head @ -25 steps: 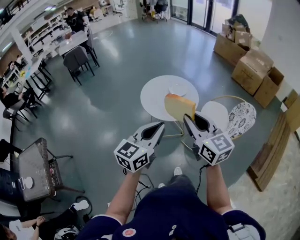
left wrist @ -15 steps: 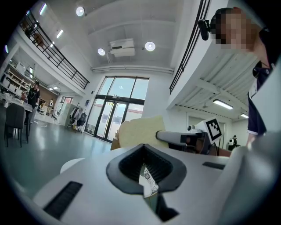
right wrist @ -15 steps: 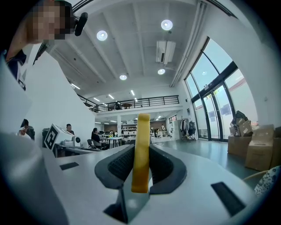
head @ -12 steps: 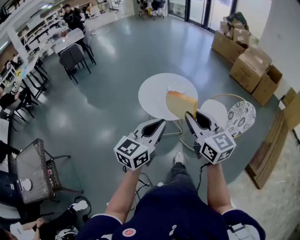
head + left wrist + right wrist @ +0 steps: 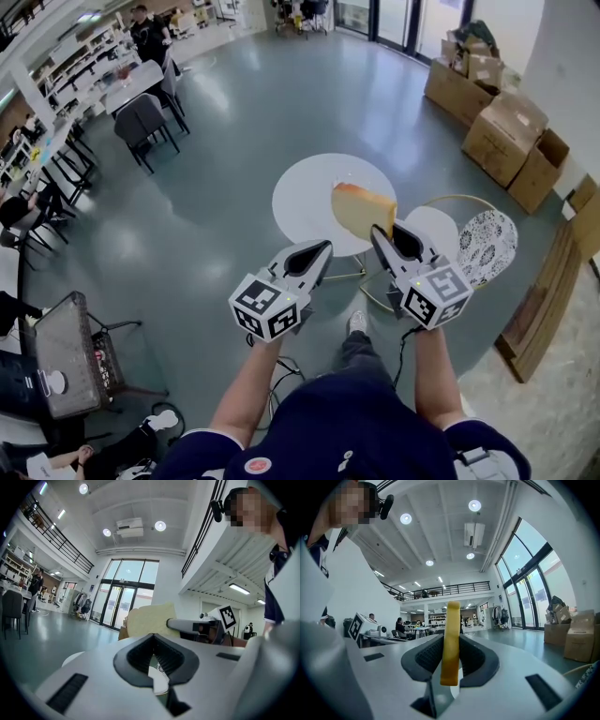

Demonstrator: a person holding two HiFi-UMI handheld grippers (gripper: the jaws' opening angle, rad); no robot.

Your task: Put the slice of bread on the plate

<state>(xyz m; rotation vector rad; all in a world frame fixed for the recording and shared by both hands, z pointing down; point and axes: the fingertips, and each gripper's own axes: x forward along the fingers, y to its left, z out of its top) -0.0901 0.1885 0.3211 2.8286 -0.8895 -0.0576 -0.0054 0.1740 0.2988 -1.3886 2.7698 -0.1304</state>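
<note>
Clamping the slice of bread [image 5: 361, 208] upright on its edge, the right gripper [image 5: 392, 236] sits a little right of centre in the head view, its jaws pressed on the slice's lower corner. In the right gripper view the slice shows edge-on as a yellow strip between the dark pads [image 5: 429, 656], standing up past the jaw tips. The bread hangs in the air over the round white table [image 5: 300, 202], covering part of the table's right half in the frame. A small plate [image 5: 349, 176] lies on that table, only faintly visible just above the bread's top edge. The left gripper [image 5: 319, 251] is just left of the right one and level with it, its jaws together with nothing between them. Its own view catches the bread's broad face above its jaws. Cardboard boxes [image 5: 506, 131] stand at the upper right of the head view, and a patterned round top [image 5: 487, 242] lies right of the grippers.
</note>
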